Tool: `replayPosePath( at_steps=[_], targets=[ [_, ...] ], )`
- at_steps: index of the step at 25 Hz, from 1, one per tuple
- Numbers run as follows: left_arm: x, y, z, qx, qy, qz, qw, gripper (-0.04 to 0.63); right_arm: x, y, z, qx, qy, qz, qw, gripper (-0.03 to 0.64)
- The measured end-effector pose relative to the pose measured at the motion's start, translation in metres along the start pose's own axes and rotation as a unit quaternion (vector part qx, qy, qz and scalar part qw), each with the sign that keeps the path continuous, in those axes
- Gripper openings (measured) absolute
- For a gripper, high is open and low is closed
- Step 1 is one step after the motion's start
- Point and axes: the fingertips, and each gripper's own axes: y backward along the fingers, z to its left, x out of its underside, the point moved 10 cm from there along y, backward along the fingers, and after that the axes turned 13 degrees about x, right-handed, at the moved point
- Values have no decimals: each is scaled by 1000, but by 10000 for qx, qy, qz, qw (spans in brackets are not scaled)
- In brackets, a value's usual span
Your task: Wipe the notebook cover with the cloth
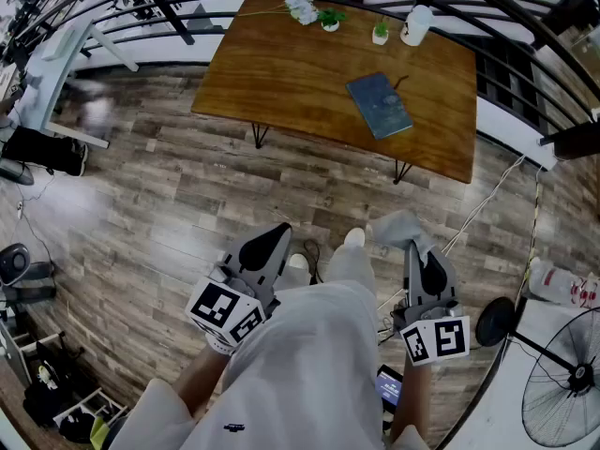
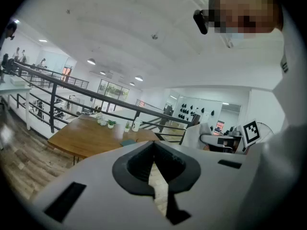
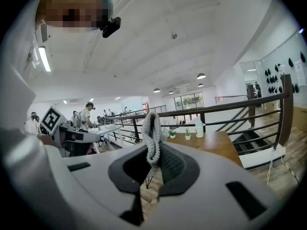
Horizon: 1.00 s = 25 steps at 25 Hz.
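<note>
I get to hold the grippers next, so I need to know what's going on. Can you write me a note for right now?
Left gripper: jaws together, nothing between them.
Right gripper: shut on the grey knitted cloth.
The blue notebook lies closed on the wooden table, across a stretch of floor from the person. Both grippers are low by the body, far from the table.
Done: the cloth is in the right gripper.
Left: go to the table and wipe the notebook cover. No wiping has begun.
</note>
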Motion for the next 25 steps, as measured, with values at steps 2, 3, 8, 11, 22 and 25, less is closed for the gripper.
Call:
replayPosePath(
  at_steps=[2,3,8,11,22,25],
  targets=[
    [4,5,-15,-74,16,-14,10000,19,3,14,-2,-47,15,-2,10000,26],
    [6,7,-23,-101,20,-26,9999,18,4,21,-3,-76,26,5,10000,26],
    [11,-1,-60,-191,-8,-121,9997,20,2,48,-18,-291,133,27,9995,25],
    [11,-12,-85,-233,-65,-182,9995,18,-4,64,-31,-438,215,-123,9987,26],
    [19,-58,-154,-515,-197,-289,9981,20,6,87,-105,-803,39,-168,9966,27],
    [25,-67,-167,-660,-213,-279,9972,20,4,90,-118,-984,83,-251,9948,27]
  ],
)
